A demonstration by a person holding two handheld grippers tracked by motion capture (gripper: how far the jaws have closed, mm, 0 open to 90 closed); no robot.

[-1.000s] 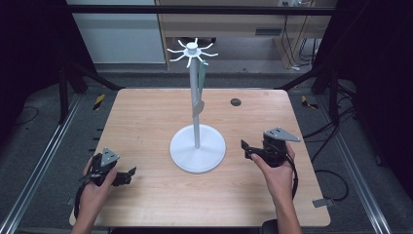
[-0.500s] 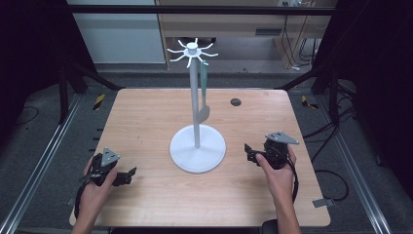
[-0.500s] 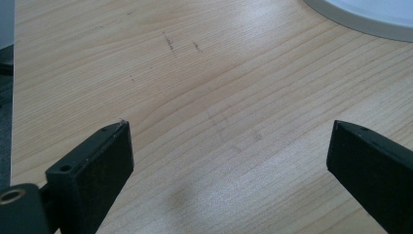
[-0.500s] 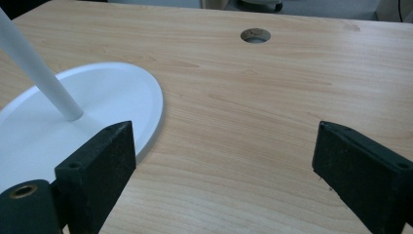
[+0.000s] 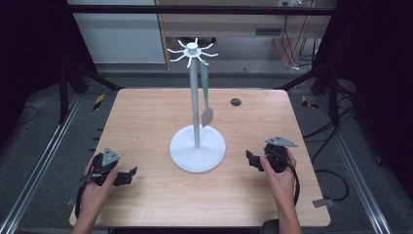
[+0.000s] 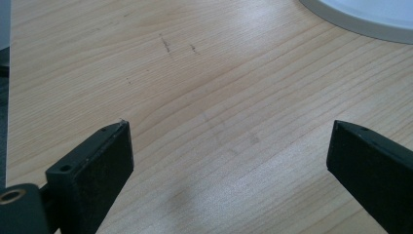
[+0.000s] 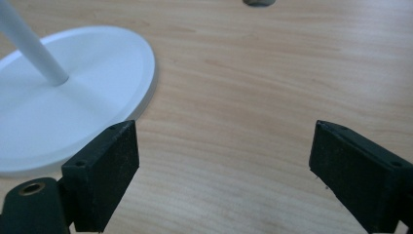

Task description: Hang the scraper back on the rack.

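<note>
Two black hand-held grippers, left (image 5: 127, 175) and right (image 5: 251, 159), wide open, empty, low on pale wooden counter (image 5: 146, 117); could tip tall white hook stand (image 5: 197, 146) if swung carelessly.

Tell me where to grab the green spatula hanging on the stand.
Probably the green spatula by its narrow handle, mid-length. It hangs upright on the right side of the white stand's pole, so bring the open right gripper in from the right, jaws either side.

Light wood table (image 5: 146, 122); white stand base (image 5: 198, 148) at centre; small dark disc, maybe grommet (image 5: 235, 102), behind
</note>
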